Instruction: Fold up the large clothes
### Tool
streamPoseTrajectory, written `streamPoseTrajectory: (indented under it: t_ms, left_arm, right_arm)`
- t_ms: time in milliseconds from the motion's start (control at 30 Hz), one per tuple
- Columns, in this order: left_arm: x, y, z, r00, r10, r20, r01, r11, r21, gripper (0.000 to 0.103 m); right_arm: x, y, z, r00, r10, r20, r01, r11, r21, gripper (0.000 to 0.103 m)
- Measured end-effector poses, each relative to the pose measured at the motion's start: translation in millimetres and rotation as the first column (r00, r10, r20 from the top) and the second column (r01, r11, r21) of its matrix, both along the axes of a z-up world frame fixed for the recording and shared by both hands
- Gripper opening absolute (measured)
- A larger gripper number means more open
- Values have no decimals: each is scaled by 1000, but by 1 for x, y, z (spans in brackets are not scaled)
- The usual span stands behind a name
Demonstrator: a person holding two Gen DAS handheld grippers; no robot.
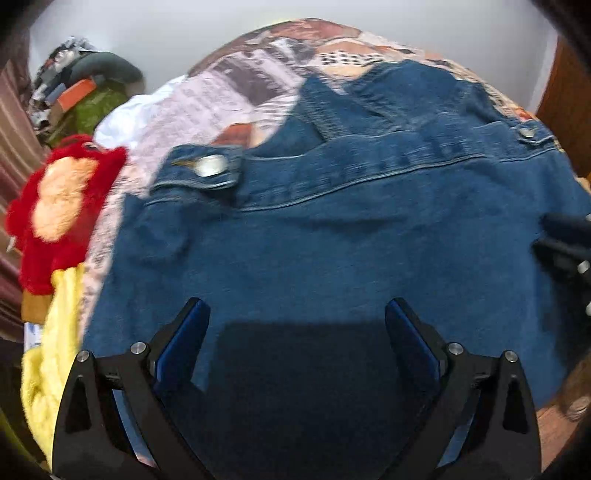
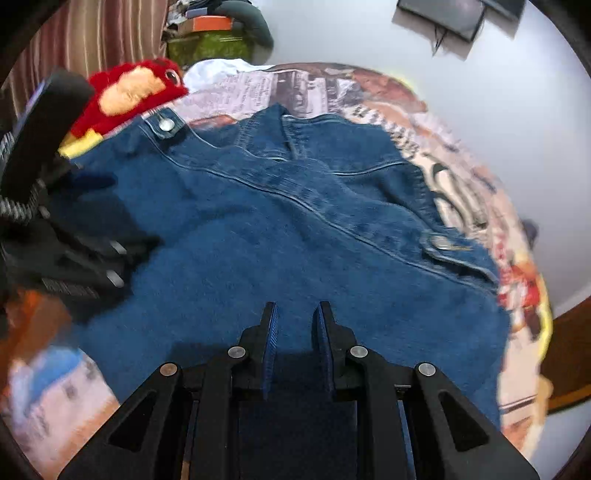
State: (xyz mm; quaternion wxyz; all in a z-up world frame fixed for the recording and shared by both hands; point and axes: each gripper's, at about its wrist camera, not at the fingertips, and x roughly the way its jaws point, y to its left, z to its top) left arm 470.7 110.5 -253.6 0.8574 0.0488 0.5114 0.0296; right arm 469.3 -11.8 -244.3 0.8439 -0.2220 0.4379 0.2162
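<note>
A blue denim jacket (image 1: 332, 240) lies spread back-up on the patterned bedspread (image 1: 236, 92), collar at the far side. My left gripper (image 1: 297, 310) hovers over its lower back, jaws wide apart with nothing between them. In the right wrist view the jacket (image 2: 295, 229) fills the middle. My right gripper (image 2: 297, 310) stands over its lower part with the jaws nearly together, a narrow gap showing flat denim below and no fold pinched. The right gripper's dark body (image 1: 565, 240) shows at the edge of the left wrist view. The left gripper (image 2: 92, 258) is blurred at the left.
A red and yellow plush toy (image 1: 59, 206) lies left of the jacket. A white cloth (image 1: 125, 118) sits beyond it, and a pile of clutter (image 1: 85, 88) stands by the wall. Striped curtain (image 2: 96, 33) hangs at the far left. Wooden furniture (image 1: 565, 110) borders the right.
</note>
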Motion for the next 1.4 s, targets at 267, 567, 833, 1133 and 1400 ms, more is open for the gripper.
streamPoseTrajectory:
  t_ms: [267, 567, 833, 1133, 1400]
  left_arm:
    - [-28, 44, 10, 996, 82, 32, -85, 990, 111, 99]
    - [-62, 110, 20, 966, 255, 39, -255, 967, -12, 99]
    - [-97, 141, 35, 927, 369, 59, -371, 928, 19, 98]
    - [-144, 134, 54, 925, 371, 85, -366, 928, -75, 98]
    - [-145, 108, 50, 929, 369, 38, -330, 868, -371, 98]
  right_arm:
    - [0, -43, 2, 997, -69, -31, 70, 997, 39, 18]
    - [-14, -88, 4, 992, -125, -15, 126, 992, 17, 18]
    - [-15, -135, 8, 971, -239, -23, 240, 971, 10, 18]
    - [-21, -184, 9, 912, -410, 11, 410, 912, -23, 85]
    - [-32, -182, 70, 926, -376, -7, 374, 918, 132, 86]
